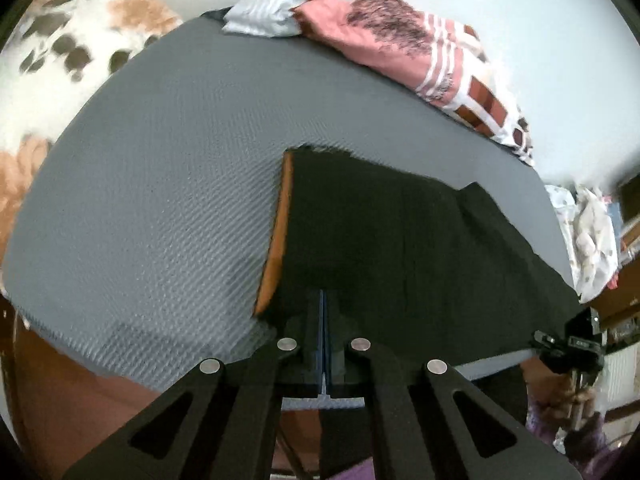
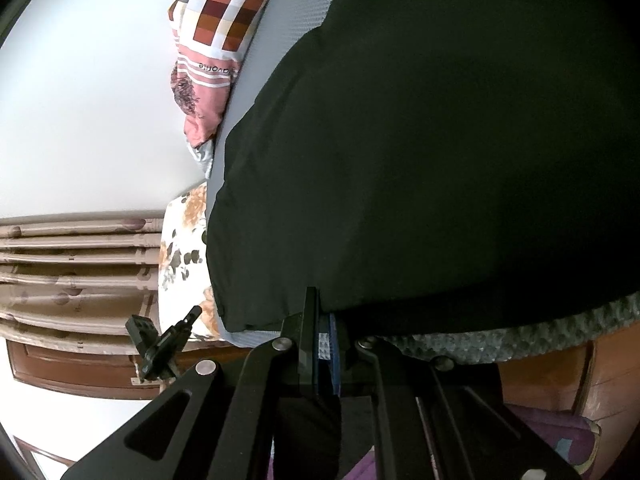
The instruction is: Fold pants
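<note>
Black pants (image 1: 400, 248) with an orange waistband edge (image 1: 276, 240) lie on a grey textured mat (image 1: 160, 180). My left gripper (image 1: 323, 304) is shut on the pants' near edge at the mat's front. In the right wrist view the pants (image 2: 420, 160) fill most of the frame. My right gripper (image 2: 320, 312) is shut on their near edge, by a corner of the cloth. The right gripper also shows in the left wrist view (image 1: 568, 344) at the far right. The left gripper shows in the right wrist view (image 2: 168, 336) at the lower left.
A pink striped cloth (image 1: 384, 36) and a checked pillow (image 1: 488, 108) lie at the mat's far edge, by a white wall. A spotted blanket (image 1: 68, 48) lies at the left. A wooden headboard (image 2: 72, 272) and patterned bedding (image 1: 592, 236) border the mat.
</note>
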`<state>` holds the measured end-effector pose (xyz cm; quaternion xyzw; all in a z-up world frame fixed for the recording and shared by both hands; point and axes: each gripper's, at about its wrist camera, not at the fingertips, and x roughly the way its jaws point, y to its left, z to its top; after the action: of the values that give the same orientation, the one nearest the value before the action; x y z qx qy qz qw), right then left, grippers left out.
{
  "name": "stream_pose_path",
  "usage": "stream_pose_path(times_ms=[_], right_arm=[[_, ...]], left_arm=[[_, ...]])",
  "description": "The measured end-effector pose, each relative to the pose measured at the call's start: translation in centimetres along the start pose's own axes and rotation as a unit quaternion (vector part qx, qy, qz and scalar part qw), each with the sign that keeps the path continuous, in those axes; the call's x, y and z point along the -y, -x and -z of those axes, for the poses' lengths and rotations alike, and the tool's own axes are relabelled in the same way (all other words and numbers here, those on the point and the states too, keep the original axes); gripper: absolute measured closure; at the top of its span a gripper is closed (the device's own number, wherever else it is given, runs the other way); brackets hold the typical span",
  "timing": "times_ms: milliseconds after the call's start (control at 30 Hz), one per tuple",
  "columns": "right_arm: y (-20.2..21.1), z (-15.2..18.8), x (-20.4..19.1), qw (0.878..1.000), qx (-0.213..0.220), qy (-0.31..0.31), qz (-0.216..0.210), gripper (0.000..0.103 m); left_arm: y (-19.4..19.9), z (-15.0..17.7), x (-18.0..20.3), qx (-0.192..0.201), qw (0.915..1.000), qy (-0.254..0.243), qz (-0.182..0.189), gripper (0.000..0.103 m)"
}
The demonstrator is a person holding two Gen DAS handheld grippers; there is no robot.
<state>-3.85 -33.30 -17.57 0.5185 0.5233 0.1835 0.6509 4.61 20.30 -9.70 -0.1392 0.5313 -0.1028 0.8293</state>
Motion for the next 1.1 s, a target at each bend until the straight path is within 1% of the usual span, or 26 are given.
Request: stream_pose_path(times_ms=[33, 67, 100, 133, 233, 300, 333, 367, 400, 433, 467, 500, 600, 667, 700, 767, 800, 867, 900, 933, 967, 1100], right_arm=[[0.0, 0.0, 0.0, 1.000, -0.001, 0.000, -0.001, 0.096], [-0.1, -0.1, 0.0, 1.000, -0.003, 0.000, -0.002, 0.096], [-0.2, -0.1, 0.1, 1.000, -0.003, -0.003, -0.004, 0.096], [-0.2, -0.2, 0.2, 1.000, -0.004, -0.006, -0.006, 0.096], [-0.4, -0.1, 0.1, 1.000, -0.004, -0.009, -0.008, 0.096], [-0.4, -0.1, 0.1, 1.000, -0.004, -0.008, -0.006, 0.096], [-0.4, -0.1, 0.1, 1.000, -0.004, -0.007, -0.006, 0.096], [-0.4, -0.1, 0.1, 1.000, -0.004, -0.008, -0.006, 0.096], [-0.4, -0.2, 0.2, 1.000, -0.004, -0.009, -0.006, 0.096], [-0.4, -0.2, 0.2, 1.000, -0.004, -0.008, -0.005, 0.096], [-0.4, -0.2, 0.2, 1.000, -0.004, -0.008, -0.005, 0.096], [-0.4, -0.2, 0.2, 1.000, -0.005, -0.008, -0.007, 0.096], [-0.4, -0.2, 0.2, 1.000, -0.005, -0.007, -0.007, 0.096], [-0.3, -0.2, 0.2, 1.000, -0.005, -0.004, -0.008, 0.096], [-0.3, -0.2, 0.2, 1.000, -0.005, -0.001, -0.009, 0.096], [-0.5, -0.1, 0.0, 1.000, -0.010, 0.003, -0.013, 0.096], [-0.7, 0.0, -0.1, 1.000, -0.012, 0.003, -0.015, 0.095], [-0.8, 0.0, -0.1, 1.000, -0.013, 0.005, -0.015, 0.096], [-0.8, 0.0, 0.0, 1.000, -0.014, 0.003, -0.017, 0.096], [-0.8, 0.0, 0.1, 1.000, -0.015, 0.000, -0.018, 0.097], [-0.7, 0.0, 0.1, 1.000, -0.016, 0.000, -0.019, 0.098], [-0.6, 0.2, -0.3, 1.000, -0.016, 0.010, -0.015, 0.097]], left_arm=[[-0.2, 0.3, -0.2, -0.006, 1.0000, 0.004, 0.000, 0.091], [-0.8, 0.7, -0.6, -0.025, 0.9996, 0.010, -0.005, 0.081], [-1.2, 1.1, -0.8, -0.041, 0.9990, 0.015, -0.008, 0.061], [-1.9, 1.6, -1.1, -0.055, 0.9982, 0.023, 0.000, 0.052], [-3.2, 2.3, -1.5, -0.072, 0.9960, 0.036, 0.039, 0.050], [-3.8, 2.4, -1.5, -0.070, 0.9959, 0.038, 0.042, 0.050], [-3.8, 2.4, -1.6, -0.059, 0.9962, 0.042, 0.049, 0.050], [-3.9, 2.3, -1.8, -0.057, 0.9958, 0.047, 0.055, 0.050], [-3.8, 2.3, -1.9, -0.052, 0.9960, 0.049, 0.053, 0.060], [-3.9, 2.3, -1.7, -0.057, 0.9967, 0.038, 0.045, 0.070], [-3.8, 2.5, -1.8, -0.056, 0.9970, 0.030, 0.044, 0.072], [-3.5, 2.6, -1.2, -0.052, 0.9979, 0.017, 0.035, 0.077], [-2.6, 2.1, 1.5, -0.031, 0.9989, -0.036, -0.003, 0.082], [-1.7, 1.2, 2.4, -0.011, 0.9985, -0.051, -0.017, 0.082], [-1.0, 0.5, 2.5, 0.003, 0.9986, -0.051, -0.017, 0.082], [-0.1, -0.3, 2.1, 0.017, 0.9988, -0.043, -0.012, 0.082], [-0.2, -0.5, 1.9, 0.015, 0.9990, -0.041, -0.010, 0.082], [-1.8, -0.2, 1.4, -0.012, 0.9986, -0.046, -0.024, 0.082], [-3.1, 0.4, 1.0, -0.032, 0.9976, -0.049, -0.037, 0.082], [-3.9, 0.9, 0.5, -0.039, 0.9973, -0.047, -0.041, 0.082], [-3.9, 1.0, 0.5, -0.028, 0.9980, -0.043, -0.037, 0.082], [-3.7, 1.1, 0.5, -0.025, 0.9985, -0.031, -0.038, 0.081]])
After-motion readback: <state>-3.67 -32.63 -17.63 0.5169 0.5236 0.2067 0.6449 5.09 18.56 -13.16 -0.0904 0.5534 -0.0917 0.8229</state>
